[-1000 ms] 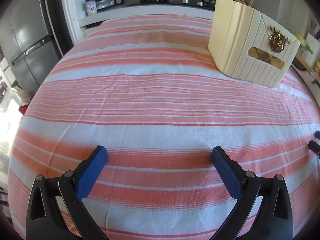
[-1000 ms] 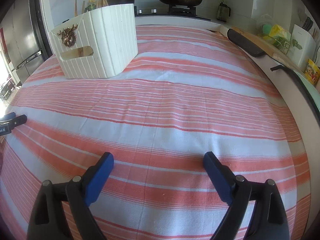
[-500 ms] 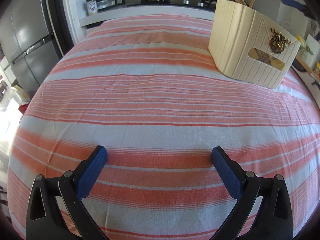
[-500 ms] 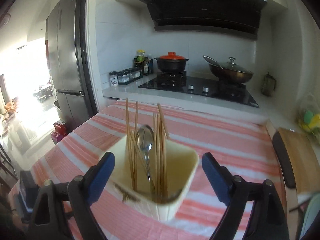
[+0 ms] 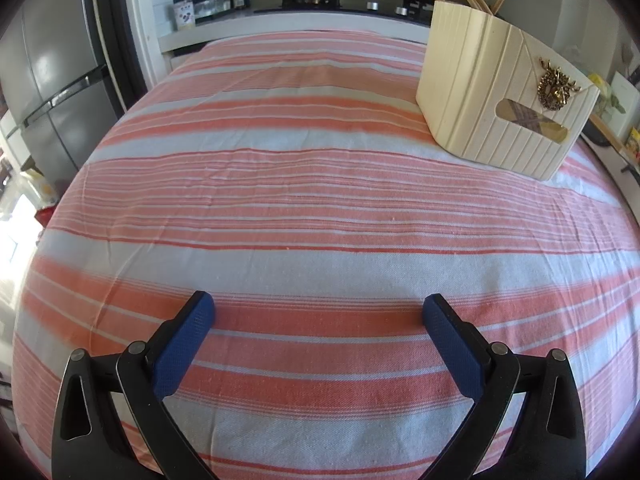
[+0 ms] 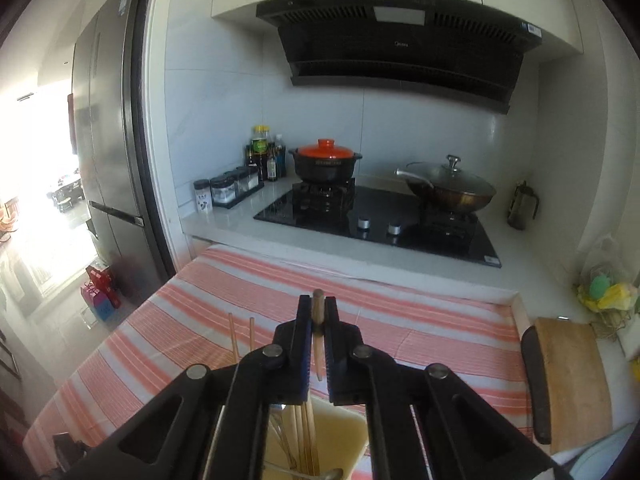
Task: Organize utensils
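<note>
Cream ribbed plastic forms the utensil holder (image 5: 492, 92), which stands upright on the pink-striped tablecloth (image 5: 304, 208), chopsticks rising from it. The left gripper (image 5: 318, 322) hovers over the cloth well short of the holder, its blue pads spread wide with nothing between them. Above the holder's open top, the right gripper (image 6: 318, 320) has just closed its jaws tight on a wooden chopstick (image 6: 318, 308), whose tip pokes beyond the pads.
</note>
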`<state>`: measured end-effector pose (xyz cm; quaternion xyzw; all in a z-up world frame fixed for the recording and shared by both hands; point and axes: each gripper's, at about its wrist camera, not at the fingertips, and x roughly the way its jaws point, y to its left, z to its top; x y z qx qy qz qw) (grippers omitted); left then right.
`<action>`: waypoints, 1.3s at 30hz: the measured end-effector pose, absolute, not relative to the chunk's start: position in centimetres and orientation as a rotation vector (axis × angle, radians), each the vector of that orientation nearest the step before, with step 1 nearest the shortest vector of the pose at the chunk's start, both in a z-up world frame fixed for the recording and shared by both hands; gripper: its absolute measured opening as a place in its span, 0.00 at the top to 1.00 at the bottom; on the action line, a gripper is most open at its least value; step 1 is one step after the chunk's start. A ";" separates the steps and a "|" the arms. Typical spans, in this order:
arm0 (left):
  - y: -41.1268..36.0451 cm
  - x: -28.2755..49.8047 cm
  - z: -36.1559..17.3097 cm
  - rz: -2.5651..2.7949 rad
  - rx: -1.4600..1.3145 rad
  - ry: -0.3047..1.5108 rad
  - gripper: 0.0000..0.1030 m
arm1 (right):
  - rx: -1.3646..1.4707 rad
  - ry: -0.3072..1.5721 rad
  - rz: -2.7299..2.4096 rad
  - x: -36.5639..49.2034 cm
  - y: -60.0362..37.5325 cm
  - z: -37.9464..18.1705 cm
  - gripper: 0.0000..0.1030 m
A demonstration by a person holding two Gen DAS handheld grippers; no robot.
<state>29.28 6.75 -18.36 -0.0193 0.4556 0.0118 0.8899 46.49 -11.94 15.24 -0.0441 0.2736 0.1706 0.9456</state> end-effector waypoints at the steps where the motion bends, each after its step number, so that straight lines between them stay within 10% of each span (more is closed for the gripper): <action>1: 6.7 29.3 -18.4 0.023 -0.042 0.945 0.00 | -0.097 0.566 0.342 46.2 -12.0 16.2 0.95; 13: 6.7 29.3 -18.4 0.022 -0.043 0.945 0.00 | -0.158 0.968 0.311 50.5 -10.3 8.2 0.94; 17: 7.0 29.3 -18.3 0.015 -0.052 0.943 0.00 | -0.098 0.866 0.292 49.4 -11.5 7.4 0.52; 26: 6.6 26.8 -11.3 0.083 -0.122 0.805 0.01 | -0.102 0.542 0.232 36.9 -14.5 9.9 0.18; 39: 3.0 18.2 1.1 0.096 -0.172 0.563 0.00 | 0.081 0.468 0.168 19.9 -16.7 7.5 0.14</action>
